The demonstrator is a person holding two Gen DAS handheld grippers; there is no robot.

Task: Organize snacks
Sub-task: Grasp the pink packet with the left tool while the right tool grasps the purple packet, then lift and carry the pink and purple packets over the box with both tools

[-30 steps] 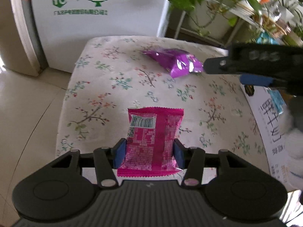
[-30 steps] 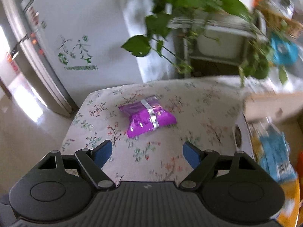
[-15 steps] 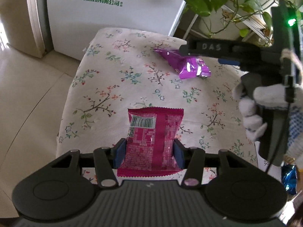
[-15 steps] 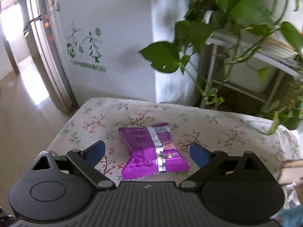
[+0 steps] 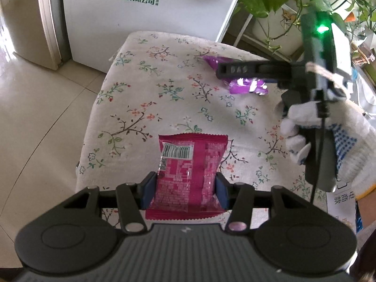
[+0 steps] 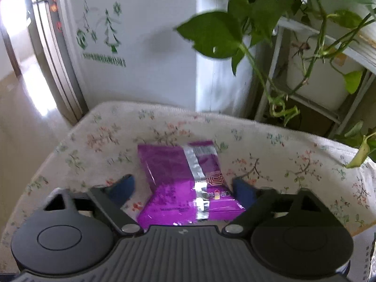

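We hold the pink pack (image 5: 188,171) in our left gripper (image 5: 185,193), both blue pads pressed against its sides, barcode end pointing away from us over the floral cloth (image 5: 145,89). Our right gripper (image 6: 182,188) has just been closing, and its jaws stand apart around the purple pack (image 6: 181,178), which lies flat on the cloth; the right pad is at the pack's edge, while cloth shows between the left pad and the pack.

The purple pack sits near the far edge of the cloth, with a white fridge (image 6: 145,35) and a plant (image 6: 270,23) close behind that edge, so there is little room beyond it. To the left of both packs the cloth is bare up to its rounded corner, and past that lies open floor (image 5: 40,108).

The left view alone shows our gloved right hand (image 5: 329,141) on the handle, the right gripper reaching in from the side over the purple pack, and a printed box (image 5: 343,206) at the cloth's right edge. The right view alone shows the purple pack's silver seam and the white rack (image 6: 317,70) under the plant.
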